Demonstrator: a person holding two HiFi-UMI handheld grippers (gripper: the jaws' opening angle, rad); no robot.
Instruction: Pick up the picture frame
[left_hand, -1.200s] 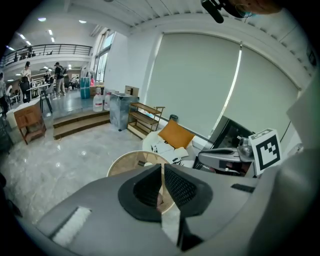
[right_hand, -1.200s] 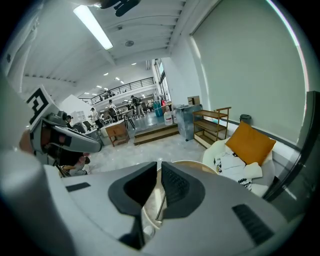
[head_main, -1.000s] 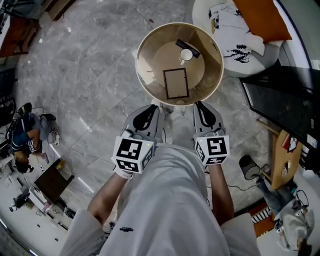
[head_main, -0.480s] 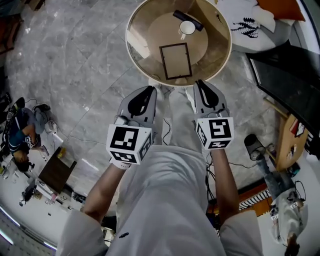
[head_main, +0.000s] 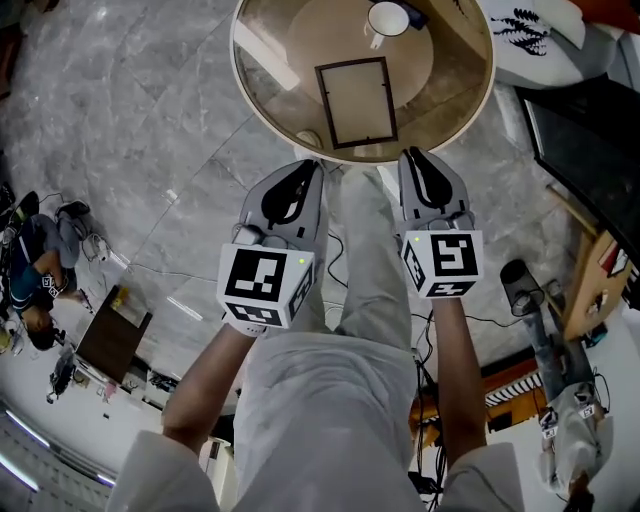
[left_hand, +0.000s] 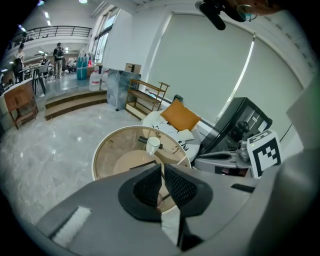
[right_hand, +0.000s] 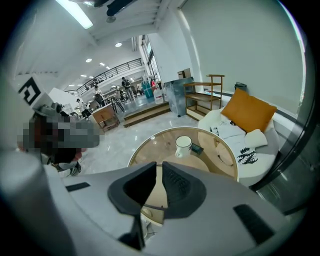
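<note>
A dark-rimmed picture frame (head_main: 357, 102) lies flat on the round glass table (head_main: 262, 88), with a white mug (head_main: 388, 18) behind it. My left gripper (head_main: 311, 165) and right gripper (head_main: 411, 154) hover side by side just off the table's near edge, short of the frame. Both are shut with nothing between the jaws. The left gripper view has the table (left_hand: 102, 152) and mug (left_hand: 153, 144) beyond its jaws. In the right gripper view the mug (right_hand: 183, 146) stands past the jaws, and a dark frame edge (right_hand: 152, 207) shows below them.
A white armchair with an orange cushion (right_hand: 247, 114) stands behind the table to the right. A black screen (head_main: 590, 140) and a wooden stand (head_main: 590, 290) are on the right. A person (head_main: 35, 270) sits on the marble floor far left. Cables run near my feet.
Both grippers have moved forward toward the table, staying shut. The table and frame now sit closer and larger in the head view.
</note>
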